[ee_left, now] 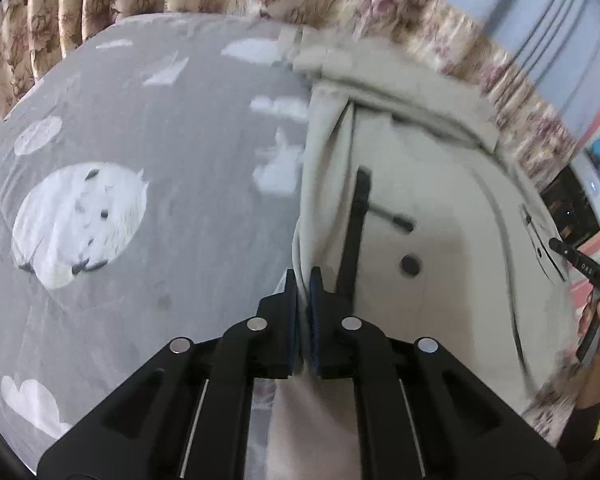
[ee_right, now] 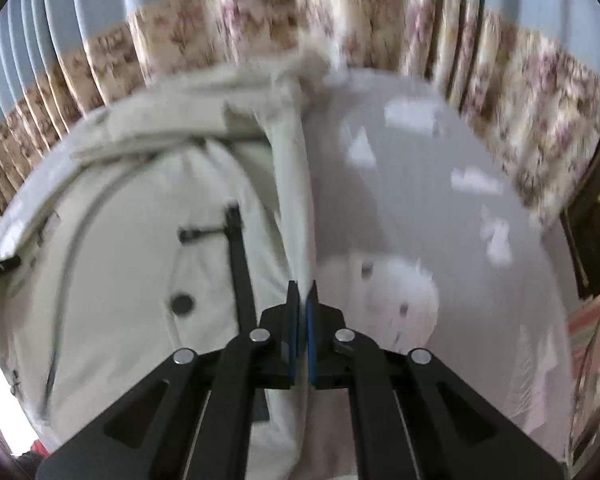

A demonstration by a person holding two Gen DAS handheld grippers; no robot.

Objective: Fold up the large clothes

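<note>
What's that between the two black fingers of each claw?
A fold of the cream coat. In the left wrist view the left gripper pinches the coat's edge; in the right wrist view the right gripper is shut on an edge too, over the grey bedsheet.

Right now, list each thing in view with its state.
Left gripper: jaws shut on the coat's edge.
Right gripper: jaws shut on the coat's edge.
Coat: cream, spread on the bed, one edge lifted.
Bed cover: grey, lying flat.
Curtain: floral, drawn.
</note>
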